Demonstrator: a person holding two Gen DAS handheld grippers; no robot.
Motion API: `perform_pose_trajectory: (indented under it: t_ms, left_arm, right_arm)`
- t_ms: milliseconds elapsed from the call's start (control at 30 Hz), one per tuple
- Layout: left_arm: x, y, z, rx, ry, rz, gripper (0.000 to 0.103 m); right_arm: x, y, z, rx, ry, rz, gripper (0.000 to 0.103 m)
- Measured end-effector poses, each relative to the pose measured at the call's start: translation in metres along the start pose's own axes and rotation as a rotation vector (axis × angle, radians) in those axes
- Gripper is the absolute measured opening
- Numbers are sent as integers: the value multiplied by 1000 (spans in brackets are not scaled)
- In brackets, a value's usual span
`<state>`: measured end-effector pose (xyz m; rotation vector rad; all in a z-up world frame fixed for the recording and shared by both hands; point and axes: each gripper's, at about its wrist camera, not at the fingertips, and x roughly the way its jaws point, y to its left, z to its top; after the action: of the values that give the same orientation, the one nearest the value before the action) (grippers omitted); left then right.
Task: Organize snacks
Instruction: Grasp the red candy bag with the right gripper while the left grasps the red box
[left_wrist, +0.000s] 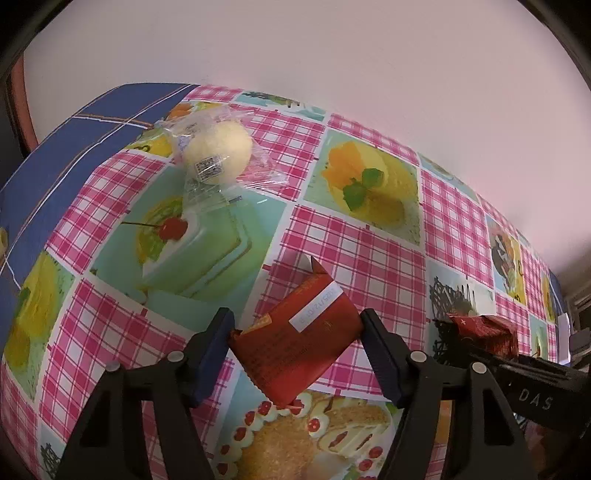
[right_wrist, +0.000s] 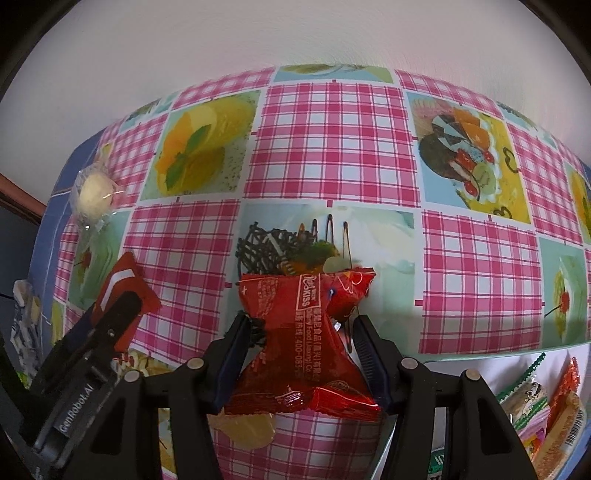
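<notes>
Your left gripper has its jaws straddling a flat red packet lying on the desk; they look to touch its edges, likely closing for a pickup. Its white sticker carries a printed date. Your right gripper has its jaws clenched on a crinkled red wrapper, pinched at the waist, reading "KISS". A wrapped pale bun sits well apart; more snacks lie at lower right.

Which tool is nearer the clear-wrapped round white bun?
Left. The left tool sits around a flat red packet, the bun just beyond it on the tablecloth. The right tool, pinching a crinkled red packet, is farther to the bun's right.
</notes>
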<state>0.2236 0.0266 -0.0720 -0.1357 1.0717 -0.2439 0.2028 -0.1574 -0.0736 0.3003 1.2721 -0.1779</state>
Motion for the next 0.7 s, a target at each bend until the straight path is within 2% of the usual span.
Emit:
perform_pose_trajectory:
  t_ms: [333,567,700]
  left_arm:
    - [-1,-2,0,-36,48,18,70]
    - [-13,-11,-3,-37,73,8,70]
    - [-26,-20,-4,-30,76,3,70]
  right_arm:
    - [-6,3,-15,-12,-21,-11,53]
    - [-40,-1,-34,-28,-89,-7,53]
    - [-59,-12,-50,15,-120,31,53]
